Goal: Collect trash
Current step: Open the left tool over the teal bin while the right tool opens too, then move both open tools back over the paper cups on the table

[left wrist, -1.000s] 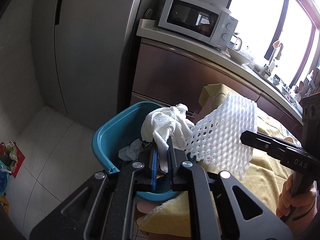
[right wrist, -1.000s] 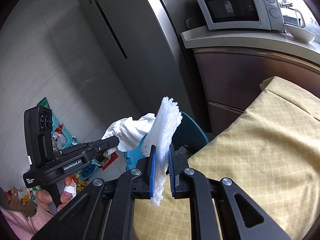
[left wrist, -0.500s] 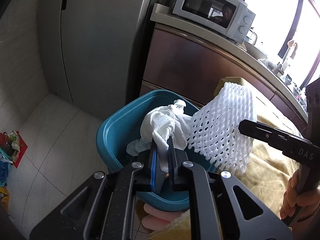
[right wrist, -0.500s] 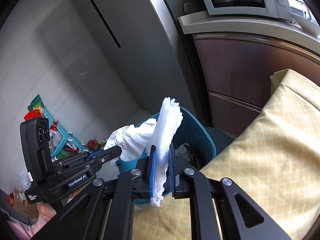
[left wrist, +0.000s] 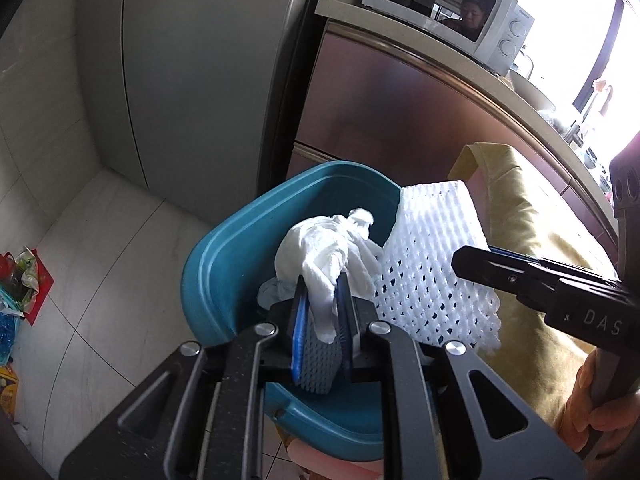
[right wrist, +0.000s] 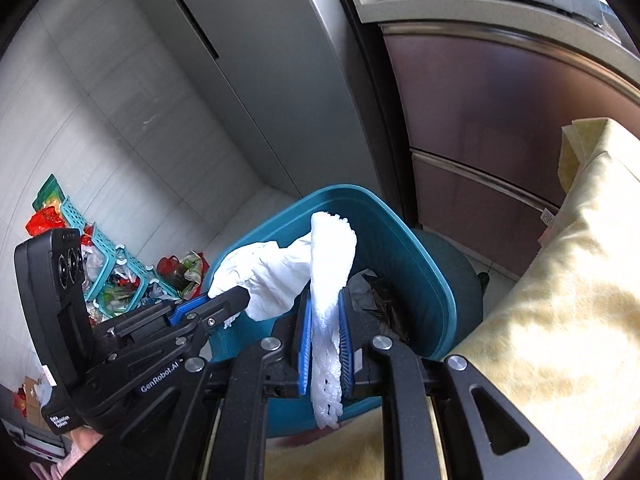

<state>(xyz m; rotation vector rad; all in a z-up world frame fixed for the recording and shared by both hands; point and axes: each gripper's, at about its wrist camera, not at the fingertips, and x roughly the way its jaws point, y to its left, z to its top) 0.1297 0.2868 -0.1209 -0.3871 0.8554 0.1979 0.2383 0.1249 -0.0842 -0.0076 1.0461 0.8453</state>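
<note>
A teal trash bin (left wrist: 208, 264) stands below both grippers, with some crumpled trash inside. My left gripper (left wrist: 322, 292) has a crumpled white tissue (left wrist: 320, 248) between its blue pads, over the bin's opening. Its jaws are opening and the tissue still stands up between them. My right gripper (right wrist: 324, 304) has a white foam fruit net (right wrist: 332, 256) between its pads at the bin's near rim (right wrist: 420, 248). Those jaws are opening too, and the net still touches both pads. In the left wrist view the net (left wrist: 432, 264) hangs beside the tissue from the right gripper (left wrist: 460, 258).
A table with a yellow cloth (right wrist: 560, 300) sits right of the bin. A grey fridge (left wrist: 192, 60) and brown cabinets (left wrist: 400, 112) with a microwave (left wrist: 452, 8) stand behind it. Baskets and bags of clutter (right wrist: 116, 280) lie on the tiled floor at left.
Both grippers came down and forward over the bin, so it now fills more of each view. The pads of both grippers stand slightly wider apart around the tissue and the net.
</note>
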